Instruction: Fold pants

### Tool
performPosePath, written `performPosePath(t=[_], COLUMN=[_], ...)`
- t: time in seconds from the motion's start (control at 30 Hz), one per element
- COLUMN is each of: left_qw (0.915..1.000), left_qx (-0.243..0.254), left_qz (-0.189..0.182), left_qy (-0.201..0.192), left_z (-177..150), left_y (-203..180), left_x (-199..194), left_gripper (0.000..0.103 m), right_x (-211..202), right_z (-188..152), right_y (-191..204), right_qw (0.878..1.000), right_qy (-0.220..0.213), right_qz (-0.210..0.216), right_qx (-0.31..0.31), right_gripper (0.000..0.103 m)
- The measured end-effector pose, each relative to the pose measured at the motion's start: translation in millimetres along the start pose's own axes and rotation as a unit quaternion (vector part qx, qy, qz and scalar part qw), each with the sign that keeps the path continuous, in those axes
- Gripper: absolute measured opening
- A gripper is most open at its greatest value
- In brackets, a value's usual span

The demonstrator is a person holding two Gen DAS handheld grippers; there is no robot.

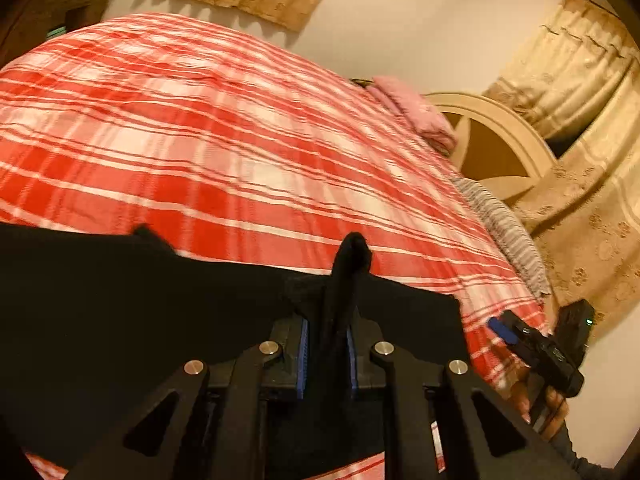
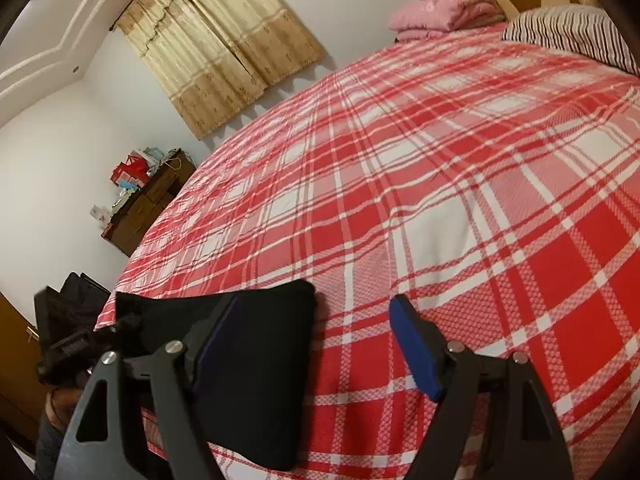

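Left wrist view: left tongs (image 1: 326, 354) clenched on a pinched ridge of the black pants (image 1: 120, 300), which lie at the near edge of the bed (image 1: 240, 140). Right wrist view: right tongs (image 2: 316, 344) released, spread over the pants' outer edge (image 2: 260, 360), gripping nothing. Advice: seat the right pads on that edge before lifting, keep both grips level. Room: wide bare plaid beyond; pillow (image 2: 568, 36) and pink blanket (image 2: 440, 12) well apart.
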State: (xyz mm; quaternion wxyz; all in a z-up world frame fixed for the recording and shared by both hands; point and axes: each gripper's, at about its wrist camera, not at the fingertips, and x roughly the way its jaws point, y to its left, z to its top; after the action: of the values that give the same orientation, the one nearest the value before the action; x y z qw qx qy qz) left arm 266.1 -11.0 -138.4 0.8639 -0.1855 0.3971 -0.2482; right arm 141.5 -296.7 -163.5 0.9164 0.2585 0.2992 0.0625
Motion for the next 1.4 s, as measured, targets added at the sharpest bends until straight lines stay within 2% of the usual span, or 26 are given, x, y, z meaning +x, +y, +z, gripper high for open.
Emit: performPosePath(t=[0.17,0.33,0.4,0.47,0.5,0.57,0.63,0.67,0.7,0.77,0.83,0.87,0.9,0.97,1.03,1.07,1.1,1.17,1.27,1.37,1.4], left_qw=[0.9994,0.999,0.999,0.9985,0.9982,0.9972,0.9972,0.9968,0.9962,0.9941,0.9915,0.989,0.9865,0.98,0.9711,0.9642,0.9581,0.9487,0.9432,0.9454,0.9456], left_qx=[-0.011,-0.018,-0.008,0.004,0.009,0.018,0.015,0.018,0.023,0.032,0.039,0.038,0.036,0.025,0.015,0.011,0.009,-0.001,-0.027,-0.036,-0.035], left_qz=[0.024,0.037,0.043,0.053,0.058,0.073,0.074,0.078,0.084,0.102,0.12,0.138,0.155,0.191,0.229,0.254,0.274,0.304,0.318,0.311,0.31], left_qy=[0.022,0.015,0.012,0.013,0.012,0.009,0.004,0.0,-0.007,-0.022,-0.031,-0.036,-0.039,-0.05,-0.067,-0.076,-0.082,-0.088,-0.091,-0.09,-0.091], left_z=[-9,-20,-21,-22,-22,-24,-26,-27,-28,-30,-29,-28,-27,-24,-22,-20,-19,-18,-19,-23,-23], left_y=[17,22,19,18,19,24,28,30,32,39,51,61,71,95,119,133,144,167,195,203,203], left_x=[19,26,24,21,19,13,2,-2,-9,-24,-40,-50,-58,-79,-101,-113,-123,-139,-150,-149,-148], left_gripper=[0.015,0.016,0.018,0.022,0.029,0.033,0.034,0.038,0.044,0.045,0.046,0.046,0.046,0.046,0.046,0.046,0.046,0.047,0.047,0.047,0.049], right_x=[3,5,11,23,30,47,47,43,36,22,15,19,29,56,54,50,45,43,37,47,51], right_z=[-5,-20,-29,-38,-41,-50,-50,-48,-47,-47,-53,-60,-66,-84,-92,-92,-89,-83,-83,-86,-88], right_y=[20,51,60,65,65,63,62,62,65,72,85,91,95,99,108,112,112,113,140,172,181], right_qw=[0.999,0.989,0.983,0.977,0.976,0.971,0.971,0.972,0.973,0.973,0.965,0.96,0.955,0.943,0.933,0.932,0.935,0.94,0.934,0.92,0.918], right_qy=[-0.002,0.012,0.035,0.077,0.095,0.139,0.127,0.114,0.1,0.068,0.055,0.072,0.098,0.161,0.142,0.136,0.135,0.133,0.094,0.097,0.1], right_qz=[0.011,0.066,0.084,0.094,0.094,0.073,0.05,0.048,0.052,0.068,0.086,0.095,0.097,0.061,0.044,0.051,0.075,0.09,0.065,0.077,0.08], right_qx=[-0.048,-0.131,-0.157,-0.173,-0.175,-0.182,-0.195,-0.199,-0.2,-0.212,-0.24,-0.253,-0.262,-0.287,-0.329,-0.332,-0.318,-0.301,-0.338,-0.371,-0.377], right_gripper=[0.081,0.084,0.084,0.084,0.084,0.084,0.084,0.084,0.084,0.084,0.089,0.094,0.095,0.095,0.094,0.094,0.093,0.092,0.091,0.08,0.08])
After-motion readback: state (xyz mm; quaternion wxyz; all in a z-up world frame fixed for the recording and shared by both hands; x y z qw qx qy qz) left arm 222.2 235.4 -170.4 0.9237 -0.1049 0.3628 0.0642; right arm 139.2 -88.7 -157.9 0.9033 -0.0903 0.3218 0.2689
